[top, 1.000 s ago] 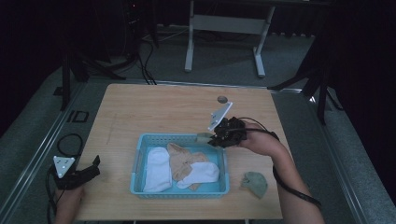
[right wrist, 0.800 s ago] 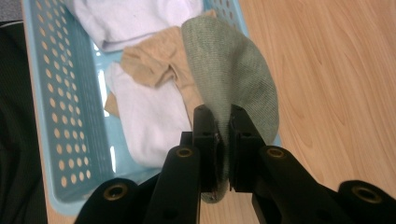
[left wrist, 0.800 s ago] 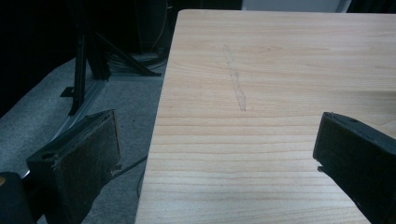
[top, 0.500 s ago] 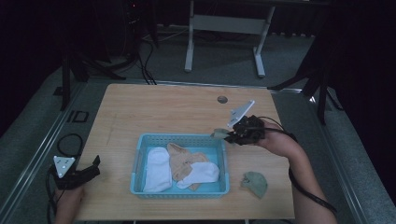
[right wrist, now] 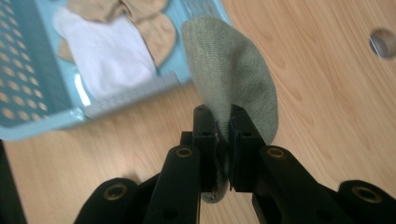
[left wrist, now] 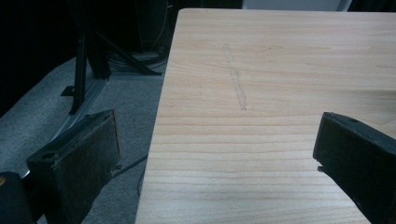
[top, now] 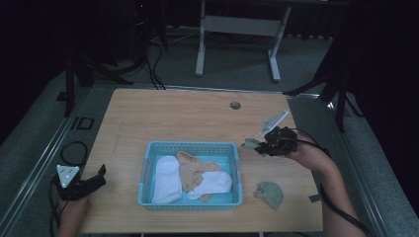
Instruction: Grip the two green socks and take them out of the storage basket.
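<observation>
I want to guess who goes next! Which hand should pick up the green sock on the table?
Probably the left gripper: open, though far. The right gripper is nearer the green sock but pinches another.

You are working at a light wooden table (top: 197,118) that is standing on grey carpet. A blue basket (top: 236,163) is sitting directly on it, near your edge and about midway across. A green sock (top: 270,193) is lying on the bare wood just right of the basket. A round grommet (top: 235,105) is showing in the top toward the far edge. A faint streak (left wrist: 236,79) is marking the left part.
</observation>
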Action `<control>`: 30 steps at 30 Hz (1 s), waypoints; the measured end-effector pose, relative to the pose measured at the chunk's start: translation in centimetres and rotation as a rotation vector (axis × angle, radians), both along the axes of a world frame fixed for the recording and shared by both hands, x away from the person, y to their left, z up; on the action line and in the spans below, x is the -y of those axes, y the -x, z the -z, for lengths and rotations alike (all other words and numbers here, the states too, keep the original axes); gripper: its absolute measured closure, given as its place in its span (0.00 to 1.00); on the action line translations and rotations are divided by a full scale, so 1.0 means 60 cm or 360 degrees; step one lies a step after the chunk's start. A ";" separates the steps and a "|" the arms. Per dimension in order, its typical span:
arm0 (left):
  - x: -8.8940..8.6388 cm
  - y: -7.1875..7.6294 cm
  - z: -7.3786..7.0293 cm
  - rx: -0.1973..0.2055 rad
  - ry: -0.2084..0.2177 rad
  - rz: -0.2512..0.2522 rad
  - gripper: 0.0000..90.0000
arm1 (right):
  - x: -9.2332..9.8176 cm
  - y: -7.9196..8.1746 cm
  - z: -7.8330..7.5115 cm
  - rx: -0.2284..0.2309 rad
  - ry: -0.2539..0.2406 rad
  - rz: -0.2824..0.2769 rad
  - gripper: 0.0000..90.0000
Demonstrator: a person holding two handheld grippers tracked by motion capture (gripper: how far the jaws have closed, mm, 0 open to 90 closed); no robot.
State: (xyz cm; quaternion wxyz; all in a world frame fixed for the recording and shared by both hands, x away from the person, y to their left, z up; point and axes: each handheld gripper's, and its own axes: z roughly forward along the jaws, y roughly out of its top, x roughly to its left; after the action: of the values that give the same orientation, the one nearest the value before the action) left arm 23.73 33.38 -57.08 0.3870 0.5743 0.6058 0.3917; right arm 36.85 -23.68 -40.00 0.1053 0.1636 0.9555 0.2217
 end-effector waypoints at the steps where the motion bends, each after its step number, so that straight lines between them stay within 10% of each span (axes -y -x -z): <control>1: 0.000 0.000 0.000 -0.0001 0.0000 0.0000 0.00 | 0.006 -0.002 0.004 -0.0013 -0.0006 0.0015 0.93; 30: 0.001 0.000 0.000 0.0001 -0.0002 -0.0001 0.00 | 0.084 -0.025 0.171 -0.0211 0.0022 0.0309 0.93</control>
State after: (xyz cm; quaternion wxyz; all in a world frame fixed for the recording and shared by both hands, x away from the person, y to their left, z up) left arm 23.73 33.34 -57.08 0.3867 0.5743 0.6055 0.3923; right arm 38.38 -28.72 -50.28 0.0640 0.2688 0.9416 0.1925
